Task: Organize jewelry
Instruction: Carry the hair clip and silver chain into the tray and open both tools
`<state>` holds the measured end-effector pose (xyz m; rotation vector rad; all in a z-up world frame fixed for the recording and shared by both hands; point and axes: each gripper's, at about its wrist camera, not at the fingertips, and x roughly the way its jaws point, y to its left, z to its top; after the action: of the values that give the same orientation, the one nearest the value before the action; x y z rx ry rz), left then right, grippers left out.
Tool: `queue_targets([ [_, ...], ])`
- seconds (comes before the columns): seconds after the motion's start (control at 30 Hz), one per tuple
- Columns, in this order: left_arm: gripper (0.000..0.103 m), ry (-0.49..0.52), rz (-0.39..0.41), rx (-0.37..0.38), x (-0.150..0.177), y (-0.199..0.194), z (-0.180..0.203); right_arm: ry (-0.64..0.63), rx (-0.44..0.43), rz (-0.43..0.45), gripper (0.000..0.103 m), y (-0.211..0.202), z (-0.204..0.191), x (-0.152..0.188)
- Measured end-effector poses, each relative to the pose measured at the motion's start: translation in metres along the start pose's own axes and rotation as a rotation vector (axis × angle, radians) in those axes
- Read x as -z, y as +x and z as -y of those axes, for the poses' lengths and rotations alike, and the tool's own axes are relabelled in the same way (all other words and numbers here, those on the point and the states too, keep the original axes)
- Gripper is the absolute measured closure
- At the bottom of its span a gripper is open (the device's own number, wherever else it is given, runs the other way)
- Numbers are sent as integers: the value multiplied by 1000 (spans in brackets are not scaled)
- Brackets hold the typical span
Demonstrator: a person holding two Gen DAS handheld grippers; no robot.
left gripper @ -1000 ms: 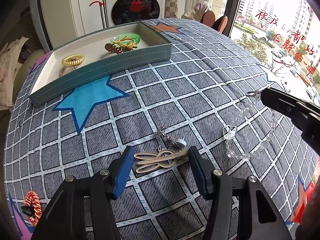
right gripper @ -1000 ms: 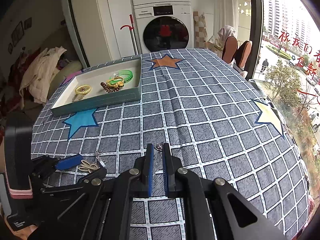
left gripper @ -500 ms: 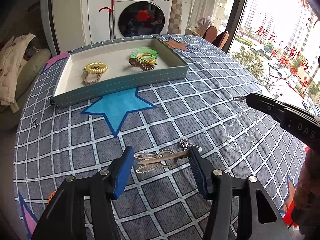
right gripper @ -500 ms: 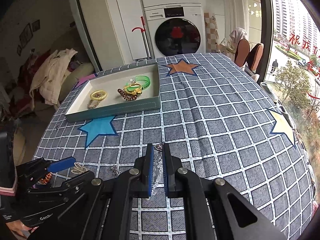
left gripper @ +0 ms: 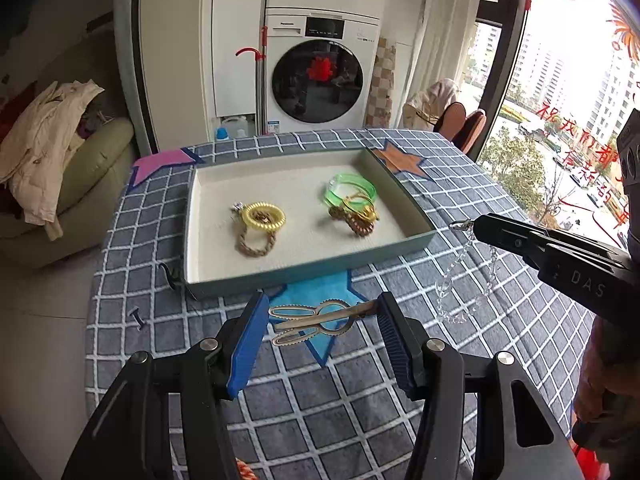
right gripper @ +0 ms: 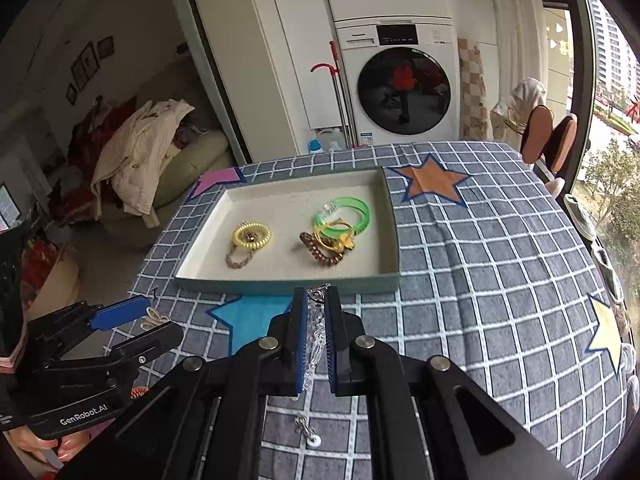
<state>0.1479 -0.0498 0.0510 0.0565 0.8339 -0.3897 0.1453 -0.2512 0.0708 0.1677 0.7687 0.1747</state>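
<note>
Left wrist footage shows the left gripper (left gripper: pixel 320 314) clamped across a beige metal rabbit-shaped hair clip (left gripper: pixel 316 320), which is pinched end to end between the two blue pads and held clear above the grey grid-patterned tablecloth (left gripper: pixel 460 200), over a blue star printed on it. To the right in the same view, the right gripper (left gripper: pixel 478 227) is seen from the side with its jaws pressed together on a clear crystal bead bracelet (left gripper: pixel 460 280), whose loop hangs freely below the tips while a small metal clasp sticks out just past them. From the right wrist camera, the bracelet is seen as a strand of clear beads squeezed in the narrow slot between the blue pads. Beyond both grippers, a shallow rectangular teal tray with a cream lining (left gripper: pixel 320 262) rests on the cloth. Inside it, toward its left, a yellow spiral hair tie (left gripper: pixel 264 218) lies touching a brown braided cord loop (left gripper: pixel 256 246); toward its right, a translucent green bangle (left gripper: pixel 352 190), a gold ring-shaped piece (right gripper: pixel 334 236) and a brown beaded bracelet (right gripper: pixel 320 254) are piled together. On the cloth below the right gripper, a small silver chain with a white ring (right gripper: pixel 306 430) is seen lying loose.
</note>
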Motion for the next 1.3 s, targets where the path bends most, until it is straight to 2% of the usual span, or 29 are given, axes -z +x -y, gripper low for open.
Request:
queue_targets([
  [0.17, 29, -6, 15, -38, -33, 14, -24, -24, -46, 5, 94, 30, -21, -37],
  [0.3, 29, -5, 9, -67, -52, 42, -42, -34, -67, -7, 94, 60, -35, -51],
  [0.5, 29, -36, -43, -88, -60, 92, -64, -12, -63, -63, 94, 111, -34, -53],
  [0.67, 29, -31, -83, -110, -54, 126, -66, 16, -13, -121, 94, 145, -16, -43],
  [0.97, 28, -10, -119, -153, -44, 157, -60, 52, 69, -144, 94, 155, 18, -30],
  [1.3, 28, -11, -120, -169, -39, 163, -59, 57, 86, -178, 93, 162, 23, -21],
])
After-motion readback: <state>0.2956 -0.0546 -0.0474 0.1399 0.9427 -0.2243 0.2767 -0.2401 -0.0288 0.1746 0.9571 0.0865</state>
